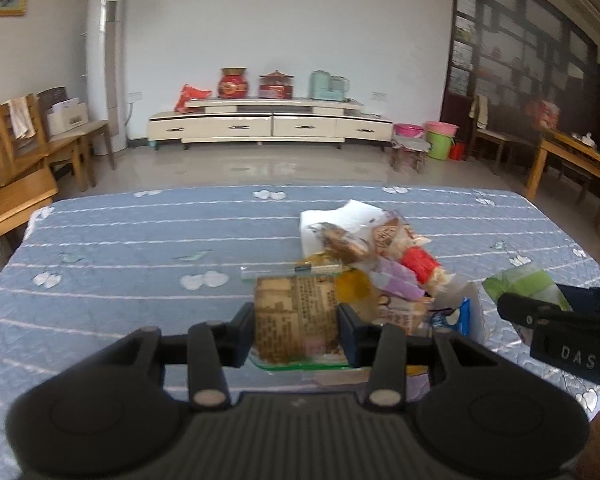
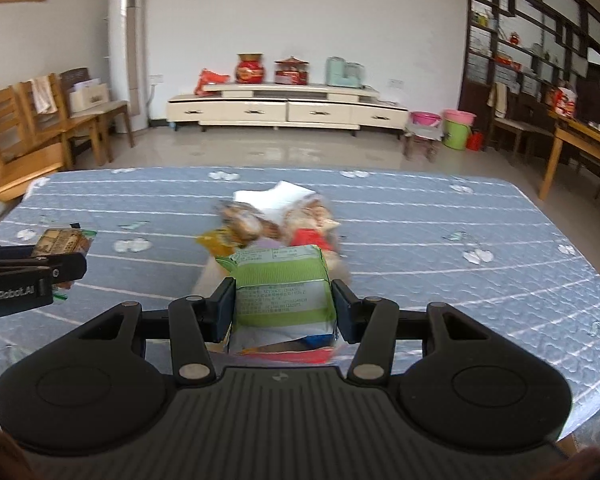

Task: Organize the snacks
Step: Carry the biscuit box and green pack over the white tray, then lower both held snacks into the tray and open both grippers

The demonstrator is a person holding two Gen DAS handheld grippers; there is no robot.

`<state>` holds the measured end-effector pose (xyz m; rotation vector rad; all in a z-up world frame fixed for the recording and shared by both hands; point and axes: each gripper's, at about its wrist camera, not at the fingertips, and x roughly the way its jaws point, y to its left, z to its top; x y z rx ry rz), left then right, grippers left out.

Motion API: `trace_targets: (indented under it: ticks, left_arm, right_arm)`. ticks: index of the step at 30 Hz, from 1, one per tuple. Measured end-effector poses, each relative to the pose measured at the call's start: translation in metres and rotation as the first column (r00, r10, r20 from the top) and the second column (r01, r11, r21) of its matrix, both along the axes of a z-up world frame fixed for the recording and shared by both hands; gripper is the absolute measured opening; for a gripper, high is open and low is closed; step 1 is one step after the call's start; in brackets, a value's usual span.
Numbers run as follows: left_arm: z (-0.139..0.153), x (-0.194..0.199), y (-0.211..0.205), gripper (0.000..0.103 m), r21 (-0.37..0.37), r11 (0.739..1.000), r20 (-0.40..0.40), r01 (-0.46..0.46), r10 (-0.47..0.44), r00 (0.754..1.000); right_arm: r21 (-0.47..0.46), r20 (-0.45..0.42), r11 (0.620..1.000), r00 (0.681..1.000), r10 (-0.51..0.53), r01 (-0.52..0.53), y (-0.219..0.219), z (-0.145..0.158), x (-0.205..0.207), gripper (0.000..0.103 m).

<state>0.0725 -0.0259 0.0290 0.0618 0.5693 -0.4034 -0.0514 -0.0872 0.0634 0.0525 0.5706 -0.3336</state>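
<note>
My left gripper (image 1: 296, 330) is shut on a brown printed snack packet (image 1: 296, 316) with clear green-edged seams, held above the table. My right gripper (image 2: 284, 308) is shut on a green and white snack packet (image 2: 282, 288); that packet also shows at the right of the left wrist view (image 1: 524, 284). Behind both lies a pile of snacks (image 1: 380, 256), with a red packet, a purple one, a yellow one and round pastries, in a white box (image 1: 474, 312). The left gripper's packet shows at the left of the right wrist view (image 2: 62, 242).
The table has a blue quilted cloth (image 1: 140, 264) with white stripes. A white paper (image 1: 340, 216) lies behind the pile. Wooden chairs (image 1: 16, 184) stand to the left, a wooden table (image 1: 572, 160) to the right, a low cabinet (image 1: 268, 124) by the far wall.
</note>
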Motion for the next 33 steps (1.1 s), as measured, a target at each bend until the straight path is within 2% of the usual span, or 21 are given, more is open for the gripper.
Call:
trace_targets:
  ticks: [12,16,23,27,29,31,33]
  left_arm:
    - [-0.006,0.029,-0.036,0.042,0.011,0.999,-0.020,0.035,-0.035,0.999]
    - [-0.006,0.040,-0.048,0.042,0.020,0.999,-0.020,0.051,-0.050,0.999]
    - [-0.007,0.068,-0.089,0.042,0.030,0.994,-0.027,0.106,-0.105,0.994]
    - [-0.004,0.088,-0.118,0.042,0.016,0.990,-0.031,0.143,-0.143,0.989]
    - [-0.003,0.096,-0.128,0.045,-0.004,0.990,-0.022,0.143,-0.143,0.989]
    - [-0.001,0.102,-0.134,0.065,-0.004,0.992,-0.021,0.124,-0.124,0.992]
    - [0.001,0.101,-0.133,0.066,0.007,0.994,-0.006,0.109,-0.109,0.994]
  right_arm:
    - [0.030,-0.048,0.999,0.999,-0.021,0.023,-0.032,-0.042,0.057,0.064]
    - [0.056,-0.037,0.998,0.999,-0.002,0.004,-0.041,-0.053,0.070,0.074]
    - [0.051,0.031,0.998,0.999,-0.033,0.032,-0.059,-0.043,0.044,0.078]
    - [0.021,0.038,0.999,0.998,-0.043,0.042,-0.058,-0.040,0.033,0.079]
    - [0.015,0.037,0.999,0.998,-0.042,0.042,-0.057,-0.042,0.029,0.079]
    - [0.024,0.045,0.999,0.998,-0.039,0.038,-0.057,-0.042,0.024,0.079]
    - [0.023,0.048,0.999,0.998,-0.034,0.033,-0.056,-0.041,0.020,0.079]
